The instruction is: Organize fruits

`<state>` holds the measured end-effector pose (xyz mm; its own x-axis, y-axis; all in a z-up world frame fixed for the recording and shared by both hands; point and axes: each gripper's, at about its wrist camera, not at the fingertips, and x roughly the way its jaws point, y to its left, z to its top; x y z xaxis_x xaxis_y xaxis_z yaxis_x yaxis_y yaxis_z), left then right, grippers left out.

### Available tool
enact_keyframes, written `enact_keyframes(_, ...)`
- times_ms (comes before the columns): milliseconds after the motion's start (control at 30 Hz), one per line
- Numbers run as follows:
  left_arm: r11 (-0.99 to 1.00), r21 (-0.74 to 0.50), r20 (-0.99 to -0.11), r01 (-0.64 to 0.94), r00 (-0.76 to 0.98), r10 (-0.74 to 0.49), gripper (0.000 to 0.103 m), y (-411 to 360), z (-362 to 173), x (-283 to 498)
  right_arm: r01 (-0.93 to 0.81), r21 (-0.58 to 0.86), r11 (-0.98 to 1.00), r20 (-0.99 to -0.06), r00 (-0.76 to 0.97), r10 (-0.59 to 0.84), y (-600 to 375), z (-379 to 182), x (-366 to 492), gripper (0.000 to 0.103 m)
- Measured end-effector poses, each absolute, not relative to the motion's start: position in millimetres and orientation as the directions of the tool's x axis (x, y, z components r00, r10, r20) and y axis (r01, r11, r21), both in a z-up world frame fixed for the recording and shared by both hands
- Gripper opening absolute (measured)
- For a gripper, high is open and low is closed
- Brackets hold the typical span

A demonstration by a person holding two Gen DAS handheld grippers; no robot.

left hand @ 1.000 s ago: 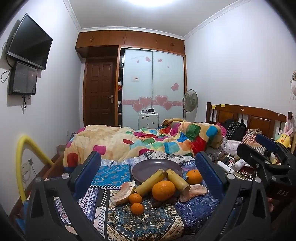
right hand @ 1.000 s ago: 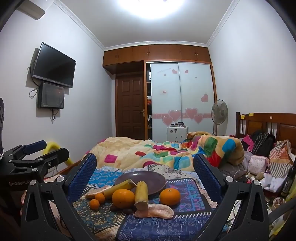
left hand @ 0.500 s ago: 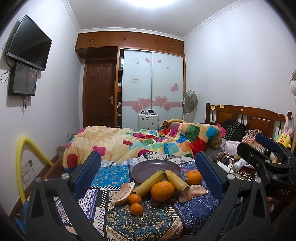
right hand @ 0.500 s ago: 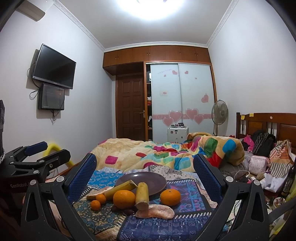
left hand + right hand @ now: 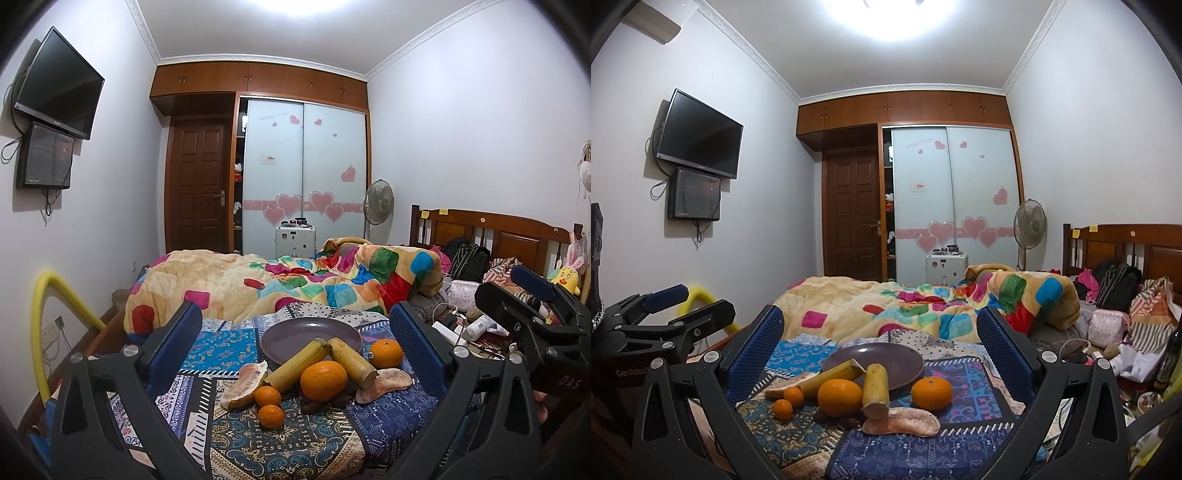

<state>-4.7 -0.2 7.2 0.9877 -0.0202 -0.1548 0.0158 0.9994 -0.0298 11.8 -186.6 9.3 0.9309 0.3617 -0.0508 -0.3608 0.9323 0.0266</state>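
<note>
A purple plate (image 5: 291, 331) (image 5: 901, 360) lies empty on a patterned cloth. In front of it sit a big orange (image 5: 324, 380) (image 5: 839, 397), a medium orange (image 5: 386, 353) (image 5: 931, 393), two small tangerines (image 5: 270, 415) (image 5: 783, 409), two yellow cane pieces (image 5: 295, 364) (image 5: 875, 386) and two peeled pomelo segments (image 5: 243, 384) (image 5: 901, 425). My left gripper (image 5: 295, 334) hangs open in front of the fruit, holding nothing. My right gripper (image 5: 880, 334) is open too, framing the same pile from the right. Each gripper shows at the edge of the other's view.
The patterned cloth (image 5: 295, 443) covers a low surface at the bed's foot. A colourful quilt (image 5: 288, 284) lies behind. Clutter and bags (image 5: 1115, 325) fill the right side by the wooden headboard. A yellow hoop (image 5: 48, 325) stands at the left wall.
Both views have shifted only slightly; the left gripper edged a little closer to the fruit. Nothing was grasped or moved.
</note>
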Motion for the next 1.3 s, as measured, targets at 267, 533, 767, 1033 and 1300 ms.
enact_keyframes(267, 0.999, -0.030, -0.154, 0.016, 0.988, -0.020, 0.103, -0.1, 7.0, -4.6, -0.362, 0.028, 0.932, -0.051, 0.930, 0.363, -185.8, 9.0, 13.9, 0.103)
enact_keyframes(533, 0.999, -0.030, -0.153, 0.019, 0.988, -0.023, 0.103, -2.2, 6.5, -4.5, -0.361, 0.029, 0.932, -0.050, 0.931, 0.362, -186.6, 8.1, 14.0, 0.103)
enact_keyframes(767, 0.999, -0.032, -0.155, 0.016, 0.988, -0.021, 0.103, -2.7, 2.4, -2.0, -0.364, 0.030, 0.931, -0.054, 0.929, 0.365, -180.9, 9.5, 11.6, 0.103)
enact_keyframes(1033, 0.999, -0.038, -0.158, 0.014, 0.987, -0.020, 0.103, -2.3, -1.3, 0.2, -0.364, 0.030, 0.931, -0.058, 0.929, 0.365, -175.5, 7.5, 13.0, 0.103)
enact_keyframes(1300, 0.999, -0.044, -0.168, 0.012, 0.986, -0.019, 0.103, 3.0, -6.8, 6.7, -0.365, 0.040, 0.930, -0.070, 0.928, 0.367, -181.4, -0.3, 22.7, 0.103)
